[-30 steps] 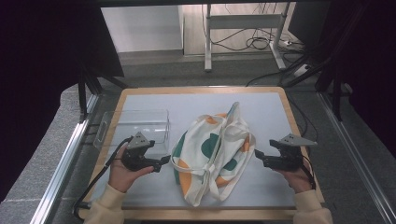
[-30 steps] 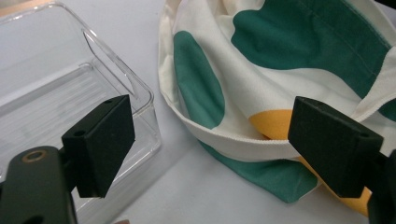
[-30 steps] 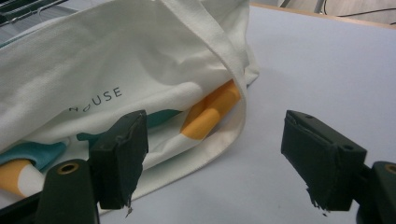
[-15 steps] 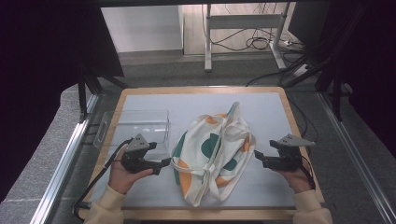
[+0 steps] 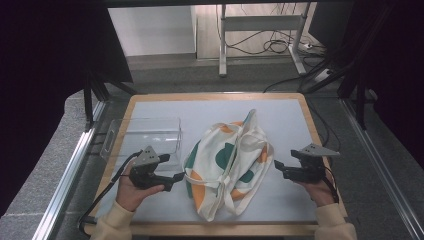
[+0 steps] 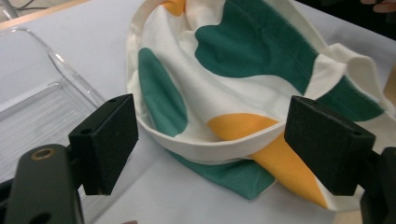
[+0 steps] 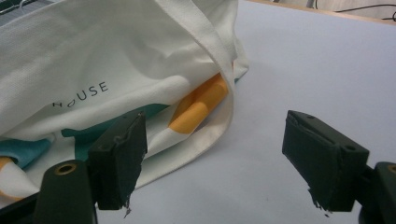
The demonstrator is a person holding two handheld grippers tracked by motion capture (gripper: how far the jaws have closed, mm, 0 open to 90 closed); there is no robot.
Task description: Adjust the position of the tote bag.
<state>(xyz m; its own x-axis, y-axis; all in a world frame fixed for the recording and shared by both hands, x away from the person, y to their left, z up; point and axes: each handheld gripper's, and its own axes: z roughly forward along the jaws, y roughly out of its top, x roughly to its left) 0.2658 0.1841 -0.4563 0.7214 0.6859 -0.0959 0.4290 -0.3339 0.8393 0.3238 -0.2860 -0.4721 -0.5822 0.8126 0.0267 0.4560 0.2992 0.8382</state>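
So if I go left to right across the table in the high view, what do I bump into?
Clear box → left gripper → bag → right gripper.

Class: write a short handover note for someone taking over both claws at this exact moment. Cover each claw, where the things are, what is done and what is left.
Left claw: open, at the near-left edge of the tote bag, gripping nothing.
Right claw: open, just off the bag's right side, gripping nothing.
Bag: crumpled on the white mat, straps loose.
Clear tray: at the left, nothing visible inside.
Done: both claws lined up on the bag.
Left: probably grasp the bag; nothing is held yet.
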